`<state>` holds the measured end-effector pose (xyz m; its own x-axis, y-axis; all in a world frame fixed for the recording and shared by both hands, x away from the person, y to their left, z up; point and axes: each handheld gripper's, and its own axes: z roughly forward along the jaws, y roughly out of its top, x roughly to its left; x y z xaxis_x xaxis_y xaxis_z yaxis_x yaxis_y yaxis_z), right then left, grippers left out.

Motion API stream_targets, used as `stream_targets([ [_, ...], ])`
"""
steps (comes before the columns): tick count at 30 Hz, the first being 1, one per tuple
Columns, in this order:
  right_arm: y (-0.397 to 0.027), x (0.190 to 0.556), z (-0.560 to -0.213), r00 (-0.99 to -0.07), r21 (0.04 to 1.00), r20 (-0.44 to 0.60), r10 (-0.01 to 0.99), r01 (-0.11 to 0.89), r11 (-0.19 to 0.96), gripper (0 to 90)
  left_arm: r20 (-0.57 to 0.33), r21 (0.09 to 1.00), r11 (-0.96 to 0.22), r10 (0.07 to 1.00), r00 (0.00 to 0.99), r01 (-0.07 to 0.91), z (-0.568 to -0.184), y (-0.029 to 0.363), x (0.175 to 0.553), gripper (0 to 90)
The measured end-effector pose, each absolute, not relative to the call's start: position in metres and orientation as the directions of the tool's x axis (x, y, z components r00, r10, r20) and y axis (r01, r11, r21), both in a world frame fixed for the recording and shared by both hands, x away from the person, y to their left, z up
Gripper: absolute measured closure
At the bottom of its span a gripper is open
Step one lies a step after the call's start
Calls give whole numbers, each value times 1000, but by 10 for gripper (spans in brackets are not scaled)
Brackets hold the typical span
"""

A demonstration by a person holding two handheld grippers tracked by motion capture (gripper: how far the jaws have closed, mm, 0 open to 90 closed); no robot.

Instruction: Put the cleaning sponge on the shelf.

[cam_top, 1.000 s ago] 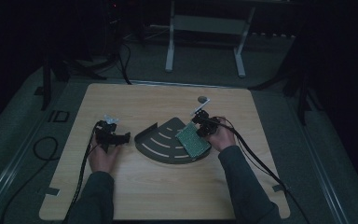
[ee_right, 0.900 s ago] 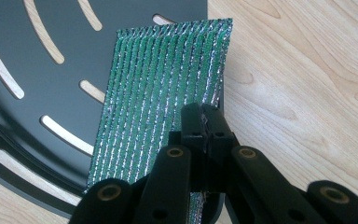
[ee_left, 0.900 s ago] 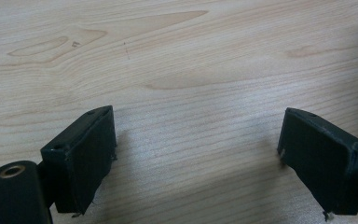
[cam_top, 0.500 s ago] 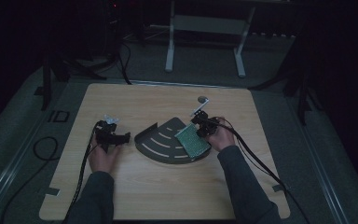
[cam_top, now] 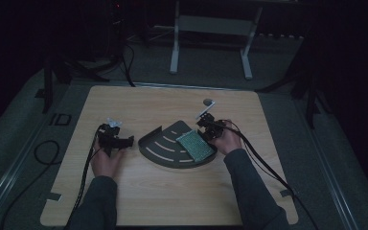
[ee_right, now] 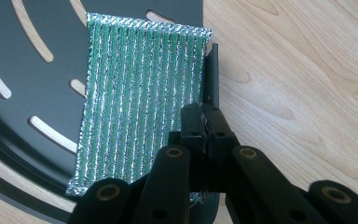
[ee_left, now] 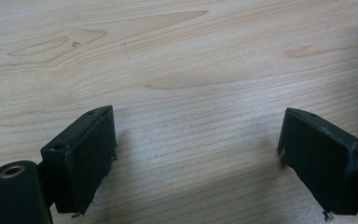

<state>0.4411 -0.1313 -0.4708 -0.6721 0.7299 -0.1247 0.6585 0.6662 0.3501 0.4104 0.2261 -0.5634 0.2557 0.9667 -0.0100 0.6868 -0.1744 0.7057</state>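
Nothing has visibly shifted on the table since a second earlier: both hands sit where they were, and the green scouring pad (cam_top: 195,145) lies as before on the dark slotted tray (cam_top: 165,146) at mid-table. The right gripper (ee_right: 208,123), jaws pressed together, pinches the tray's upright side wall at the right end, just beside the pad's near corner; whether a corner of the pad is caught in that grip cannot be told. From this gripper the pad runs forward and to the left in the right gripper view, its long axis following the tray wall. The left gripper (ee_left: 196,158) rests toward the table's left edge, jaws wide and holding nothing, the tray's left corner just beyond its tips. Of the two, the right hand (cam_top: 227,140) is much the closer to the pad.
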Motion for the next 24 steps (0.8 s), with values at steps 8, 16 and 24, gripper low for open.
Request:
stream_targets([
  [8, -135, 438, -463, -680, 376, -111, 725, 647, 664, 652, -10, 706, -174, 967, 255, 687, -563, 226, 410, 119],
  [16, -151, 438, -454, -652, 400, -40, 757, 684, 610, 483, -10, 706, -174, 967, 255, 687, -563, 226, 410, 119],
  [24, -179, 436, -449, -585, 433, -63, 809, 714, 550, 346, -10, 706, -174, 967, 255, 687, -563, 226, 410, 120],
])
